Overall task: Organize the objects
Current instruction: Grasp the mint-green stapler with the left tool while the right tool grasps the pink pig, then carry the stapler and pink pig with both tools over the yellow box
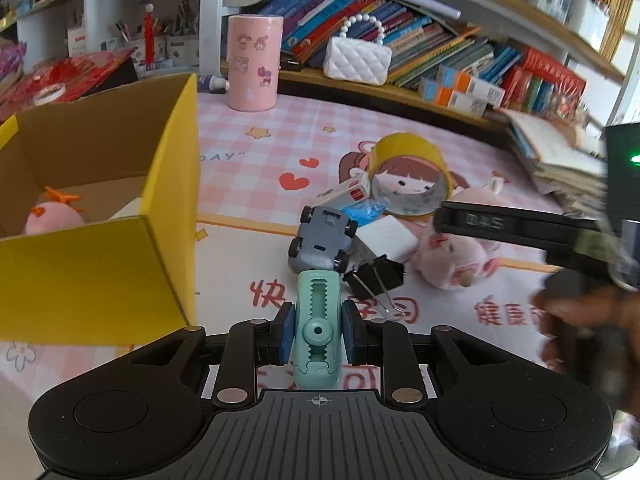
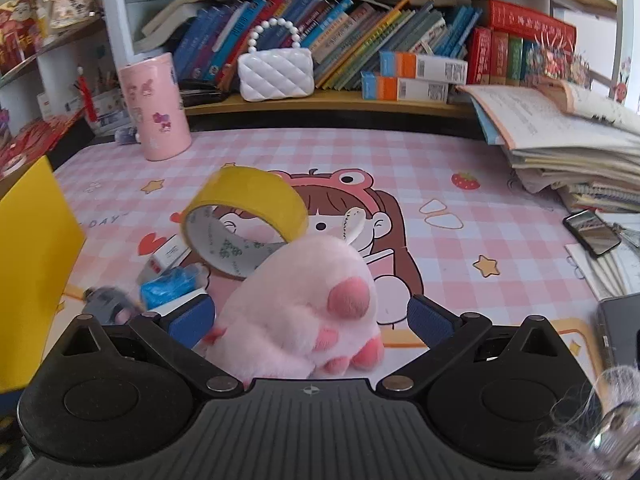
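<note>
Mint green correction-tape dispenser (image 1: 318, 330) sits pinched betw. the blue pads of the left gripper (image 1: 318, 334), nose pointing far, above the pink checked mat (image 1: 248, 160). Just beyond its tip: grey toy car (image 1: 323, 243) lying wheels-up, black binder clip (image 1: 374, 276) to its right. Yellow cardboard box (image 1: 160, 184) stands open at left, w/ a pink plush toy (image 1: 54, 218) inside.

Right gripper (image 2: 310, 316) is spread wide around a pink plush paw (image 2: 304, 312); left pad (image 2: 192, 320) looks to touch the fur, right pad apart from it. Yellow tape roll (image 2: 244, 220) is tilted just behind the paw, blue packet (image 2: 172, 286) near left of it. Pink canister (image 2: 154, 108) and white quilted purse (image 2: 276, 74) far back by the bookshelf.
</note>
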Available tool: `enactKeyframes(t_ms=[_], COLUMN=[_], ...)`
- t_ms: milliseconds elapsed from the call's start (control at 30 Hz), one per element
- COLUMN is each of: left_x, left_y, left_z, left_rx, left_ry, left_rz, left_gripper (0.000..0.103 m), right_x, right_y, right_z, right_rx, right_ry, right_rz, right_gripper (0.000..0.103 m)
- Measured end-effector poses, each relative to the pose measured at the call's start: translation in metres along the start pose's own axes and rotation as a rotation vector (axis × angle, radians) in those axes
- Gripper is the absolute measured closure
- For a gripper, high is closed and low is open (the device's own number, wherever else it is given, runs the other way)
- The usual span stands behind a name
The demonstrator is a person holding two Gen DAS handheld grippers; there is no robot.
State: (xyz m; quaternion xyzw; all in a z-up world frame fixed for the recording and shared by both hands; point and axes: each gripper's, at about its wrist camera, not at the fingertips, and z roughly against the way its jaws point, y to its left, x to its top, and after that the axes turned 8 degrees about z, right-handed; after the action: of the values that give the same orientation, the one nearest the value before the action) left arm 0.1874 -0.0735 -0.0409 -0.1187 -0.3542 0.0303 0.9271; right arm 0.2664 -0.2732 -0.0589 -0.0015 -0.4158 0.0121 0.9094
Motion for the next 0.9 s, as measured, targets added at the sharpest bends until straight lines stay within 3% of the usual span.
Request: enactKeyframes(t_ms=[167,233,367,633,900], left_x=[-0.001,-0.002,-0.006,-0.015,-0.022], left_y=[0.01,0.013,0.018,0.032,0.058], left_z=[0.02,0.025,0.035,0.052,0.072], left_rx=[-0.026,-0.031,-0.039,-0.074,-0.091], left_ry=[-0.019,-0.023,-0.028,-0.042,-0.068], left_rz=[0.037,0.044,0.057,0.075,0.104], left_gripper=[0.08,0.08,0.08,0.08,0.08], right_x=[0.0,-0.001,-0.001,-0.013,-0.04], right_y=[-0.003,-0.004,-0.003,0.004,0.053], right_z=[-0.014,-0.016,-0.007,0.057,0.118], right_rx=[0.028,0.057,0.061,0.037,0.086], right_ry=[0.01,0.012,0.003,-0.033,-0.012], right_rz=[-0.009,-0.02,-0.008,-0.055,-0.044], right_gripper=[0.004,0.022,0.037,0.038,0.037])
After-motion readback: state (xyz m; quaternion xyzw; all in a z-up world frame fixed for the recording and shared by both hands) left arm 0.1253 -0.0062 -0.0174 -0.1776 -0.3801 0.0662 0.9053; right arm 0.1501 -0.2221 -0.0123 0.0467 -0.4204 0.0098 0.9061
